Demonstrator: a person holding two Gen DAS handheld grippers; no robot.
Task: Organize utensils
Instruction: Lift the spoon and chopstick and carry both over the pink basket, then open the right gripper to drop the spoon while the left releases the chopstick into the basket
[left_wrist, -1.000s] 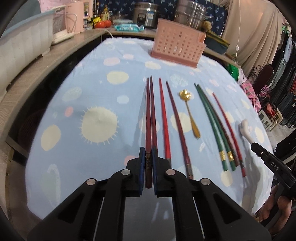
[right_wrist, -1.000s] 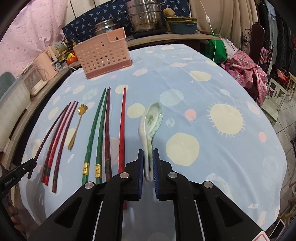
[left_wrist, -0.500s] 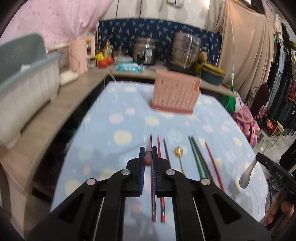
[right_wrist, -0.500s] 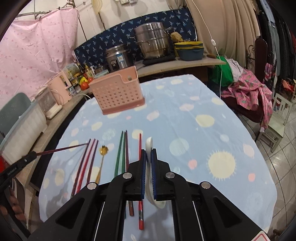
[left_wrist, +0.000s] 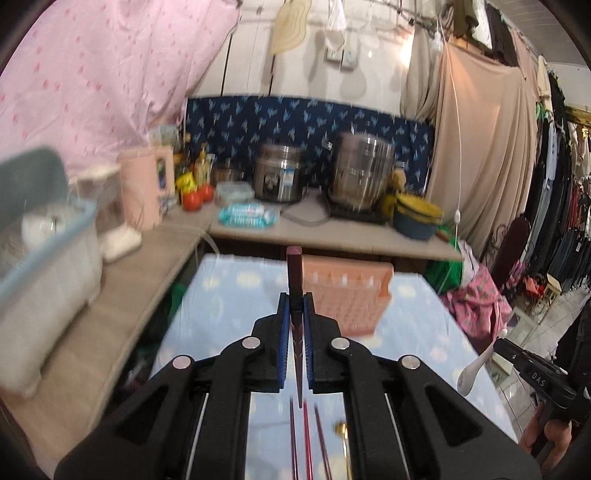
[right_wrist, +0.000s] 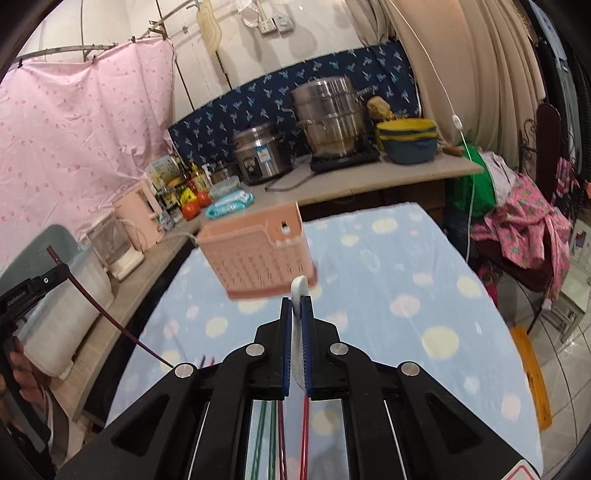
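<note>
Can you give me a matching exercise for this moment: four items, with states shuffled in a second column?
Items:
1. dark red chopstick
2. white ceramic spoon
3. pink utensil basket
4. steel steamer pot

States:
A. standing on the blue tablecloth, holding nothing that shows
B. clamped in the right gripper, off the table
C. on the back counter, by the blue and yellow pot
D. clamped in the left gripper, off the table

Pairs: 1-D, 2-B, 3-A, 4-C
</note>
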